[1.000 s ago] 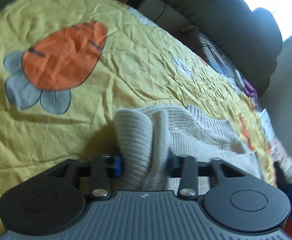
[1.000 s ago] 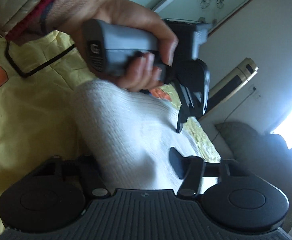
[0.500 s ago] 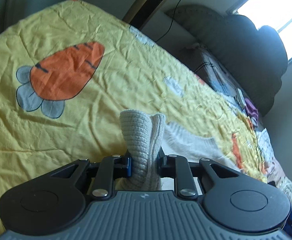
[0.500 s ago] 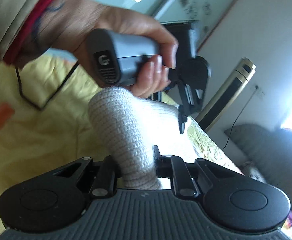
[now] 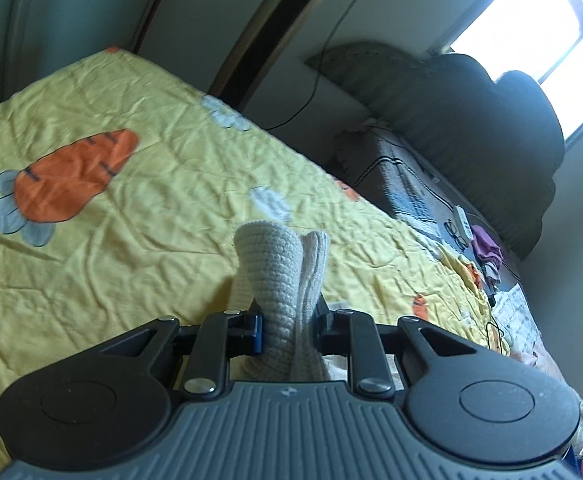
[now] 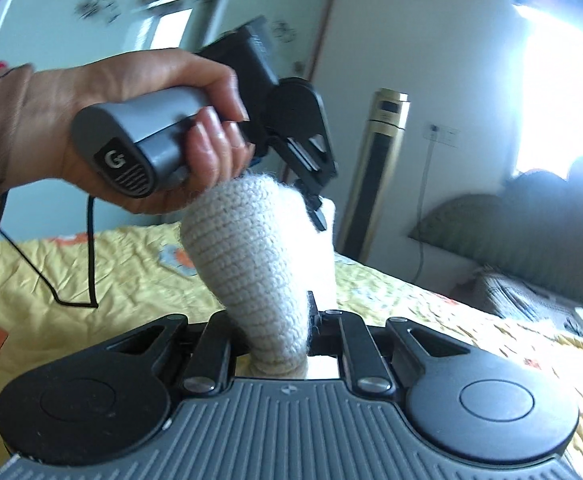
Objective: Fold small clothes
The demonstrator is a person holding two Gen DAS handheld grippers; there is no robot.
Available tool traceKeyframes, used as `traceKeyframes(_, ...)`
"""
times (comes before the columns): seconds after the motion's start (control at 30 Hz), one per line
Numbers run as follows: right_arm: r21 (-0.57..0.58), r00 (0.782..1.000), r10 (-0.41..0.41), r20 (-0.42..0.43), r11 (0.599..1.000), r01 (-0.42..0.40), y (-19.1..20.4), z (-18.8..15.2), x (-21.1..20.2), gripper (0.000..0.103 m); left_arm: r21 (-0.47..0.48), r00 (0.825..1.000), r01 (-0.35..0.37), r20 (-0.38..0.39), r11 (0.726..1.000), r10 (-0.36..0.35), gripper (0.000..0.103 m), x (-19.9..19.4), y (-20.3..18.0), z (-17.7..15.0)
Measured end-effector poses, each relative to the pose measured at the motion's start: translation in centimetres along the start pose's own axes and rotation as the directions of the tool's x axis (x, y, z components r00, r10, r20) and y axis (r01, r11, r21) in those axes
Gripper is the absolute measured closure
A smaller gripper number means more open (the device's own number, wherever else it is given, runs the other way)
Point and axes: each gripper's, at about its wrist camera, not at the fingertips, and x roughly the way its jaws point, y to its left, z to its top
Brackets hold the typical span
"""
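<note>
Lifting the white knit sweater (image 5: 281, 276) off the yellow bed (image 5: 131, 208), your left hand-held gripper (image 5: 287, 322) and right hand-held gripper (image 6: 277, 332) each pinch it (mid-fold, I think); next, lay it down flat.

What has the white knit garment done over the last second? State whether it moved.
Yes. The white knit garment rose off the yellow carrot bedspread, pinched by the left hand-held gripper.
</note>
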Motion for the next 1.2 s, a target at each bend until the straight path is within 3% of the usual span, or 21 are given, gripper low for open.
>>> traceKeyframes(0.43, 0.135, 0.991, -0.13, 0.026, 0.983, 0.126, -8.0, -2.7, -4.2, 0.088, 0.169, 0.999, 0.035, -0.018, 0.985, -0.032, 0.082, 3.6, -12.1, -4.3)
traceKeyframes(0.73, 0.325, 0.987, -0.157, -0.024, 0.933, 0.156, -14.4, -6.2, -5.9, 0.088, 0.269, 0.998, 0.016, -0.066, 0.963, 0.001, 0.082, 8.5, -18.0, -8.8)
traceKeyframes(0.97, 0.498, 0.989, -0.133, -0.064, 0.854, 0.147, -18.0, -9.4, -6.5, 0.088, 0.327, 0.995, -0.011, -0.09, 0.945, 0.043, 0.082, 12.1, -20.6, -12.1)
traceKeyframes(1.2, 0.666, 0.994, -0.067, -0.092, 0.738, 0.111, -20.6, -12.4, -6.2, 0.088, 0.406, 0.992, -0.027, -0.103, 0.914, 0.075, 0.08, 15.3, -22.2, -14.7)
